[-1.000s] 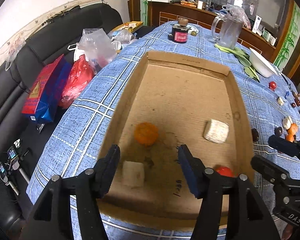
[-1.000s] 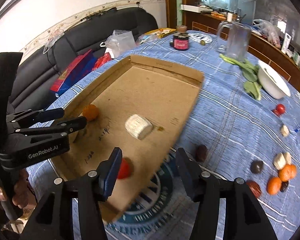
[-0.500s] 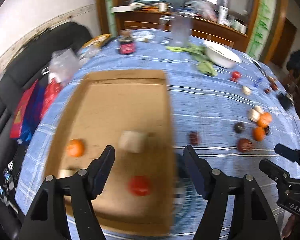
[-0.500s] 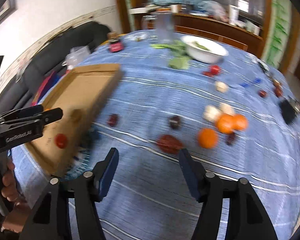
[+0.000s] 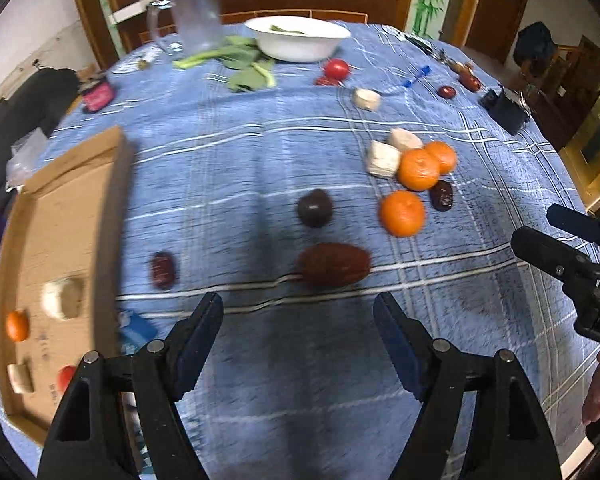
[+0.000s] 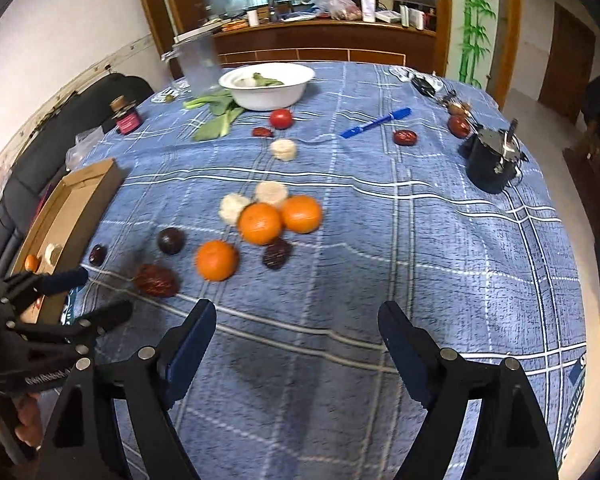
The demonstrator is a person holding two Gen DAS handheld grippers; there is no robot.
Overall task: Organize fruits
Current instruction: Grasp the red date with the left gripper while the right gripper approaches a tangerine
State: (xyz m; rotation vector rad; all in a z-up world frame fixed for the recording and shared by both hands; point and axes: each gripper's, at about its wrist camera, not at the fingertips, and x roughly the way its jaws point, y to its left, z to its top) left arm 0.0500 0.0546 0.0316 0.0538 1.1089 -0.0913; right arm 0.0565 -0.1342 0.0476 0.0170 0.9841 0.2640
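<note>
At nine o'clock in the left wrist view the cardboard tray [image 5: 66, 216] already holds a small orange [image 5: 17, 325], a red fruit [image 5: 66, 377] and two pale chunks [image 5: 61, 299], so a few pieces are sorted. Most remain on the blue tabletop [image 5: 236, 168]: a dark date [image 5: 163, 270], a brown oval fruit [image 5: 334, 264], a dark round fruit [image 5: 315, 208], then three oranges [image 5: 402, 213] and pale pieces toward two o'clock, with tomatoes and dates farther off. The left claw [image 5: 298, 350] and the right claw [image 6: 296, 354] have both just been opening, jaws apart with nothing between them, hovering over the loose fruit
</note>
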